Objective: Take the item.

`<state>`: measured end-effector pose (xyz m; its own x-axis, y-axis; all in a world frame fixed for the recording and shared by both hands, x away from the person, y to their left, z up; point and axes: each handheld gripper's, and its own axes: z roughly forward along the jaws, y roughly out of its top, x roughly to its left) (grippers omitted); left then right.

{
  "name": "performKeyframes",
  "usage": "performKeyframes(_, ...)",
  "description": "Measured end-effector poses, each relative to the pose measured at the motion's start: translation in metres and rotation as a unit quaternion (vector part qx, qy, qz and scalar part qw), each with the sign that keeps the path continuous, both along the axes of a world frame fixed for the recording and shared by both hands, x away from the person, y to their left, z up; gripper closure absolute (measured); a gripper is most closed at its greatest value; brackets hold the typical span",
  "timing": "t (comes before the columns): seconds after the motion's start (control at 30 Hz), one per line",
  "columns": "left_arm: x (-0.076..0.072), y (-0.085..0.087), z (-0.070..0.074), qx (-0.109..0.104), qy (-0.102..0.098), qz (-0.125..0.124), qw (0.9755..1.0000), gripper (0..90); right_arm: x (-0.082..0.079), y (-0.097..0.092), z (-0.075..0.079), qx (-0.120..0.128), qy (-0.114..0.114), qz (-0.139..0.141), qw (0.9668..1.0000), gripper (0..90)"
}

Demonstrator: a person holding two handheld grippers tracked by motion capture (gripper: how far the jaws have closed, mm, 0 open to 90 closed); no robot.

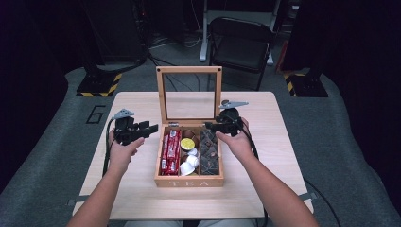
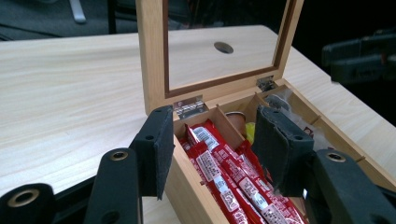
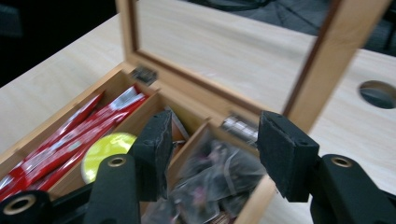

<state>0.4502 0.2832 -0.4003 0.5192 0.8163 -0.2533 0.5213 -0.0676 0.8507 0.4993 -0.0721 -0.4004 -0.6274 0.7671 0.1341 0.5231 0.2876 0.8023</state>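
Both at the back corners of a light wooden tea box [image 1: 189,180] with its glass-paned hinged lid [image 1: 189,93] stood upright, probably for steadying or swinging the lid.

Left gripper [image 1: 152,128]: black padded fingers [image 2: 156,149] spread, nothing pinched; box's left wall running between them, red sachets [image 2: 229,177] packed in the compartment just inside the right-hand finger, silver hinge [image 2: 189,106] just beyond the tips. Held level and aimed inward, likely so the pads can come onto the lid frame from the side.

Right gripper [image 1: 209,126]: fingers [image 3: 280,154] likewise apart and empty; dark wrapped tea bags [image 3: 215,177] lying between and below them, yellow round capsule [image 3: 109,147] just outside the left-hand finger, lid's wooden frame rising just past the right-hand tip. Mirrors the other side, presumably to share the lid's weight evenly.

White capsules [image 1: 189,163] resting in the middle compartment, between the two grippers. Box centred on the pale wooden table [image 1: 137,194], within easy reach of both hands.
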Motion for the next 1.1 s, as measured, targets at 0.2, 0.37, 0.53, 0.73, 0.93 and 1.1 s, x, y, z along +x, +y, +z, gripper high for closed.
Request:
performKeyframes(0.2, -0.011, 0.001, 0.002, -0.002, -0.005, 0.000, 1.0000, 46.6, -0.011, 0.010, -0.007, -0.012, 0.002, 0.035, 0.9993, 43.9)
performKeyframes(0.37, -0.014, 0.005, 0.000, -0.016, -0.002, 0.001, 0.9999, 45.9, -0.016, 0.021, -0.015, -0.012, 0.005, 0.060, 0.9981, 40.9)
performKeyframes(0.53, -0.015, 0.007, -0.001, -0.017, 0.000, 0.001, 0.9998, 45.9, -0.018, 0.030, -0.023, -0.016, 0.010, 0.080, 0.9967, 39.1)
performKeyframes(0.73, -0.019, 0.011, -0.001, -0.015, -0.001, 0.001, 0.9999, 45.9, -0.019, 0.039, -0.031, -0.018, 0.021, 0.102, 0.9944, 36.1)
performKeyframes(0.93, -0.021, 0.017, -0.004, -0.019, 0.000, 0.006, 0.9998, 45.9, -0.019, 0.046, -0.037, -0.020, 0.025, 0.112, 0.9931, 34.8)
performKeyframes(1.1, -0.023, 0.021, -0.005, -0.022, 0.001, 0.009, 0.9997, 45.9, -0.019, 0.053, -0.042, -0.024, 0.032, 0.126, 0.9913, 32.4)
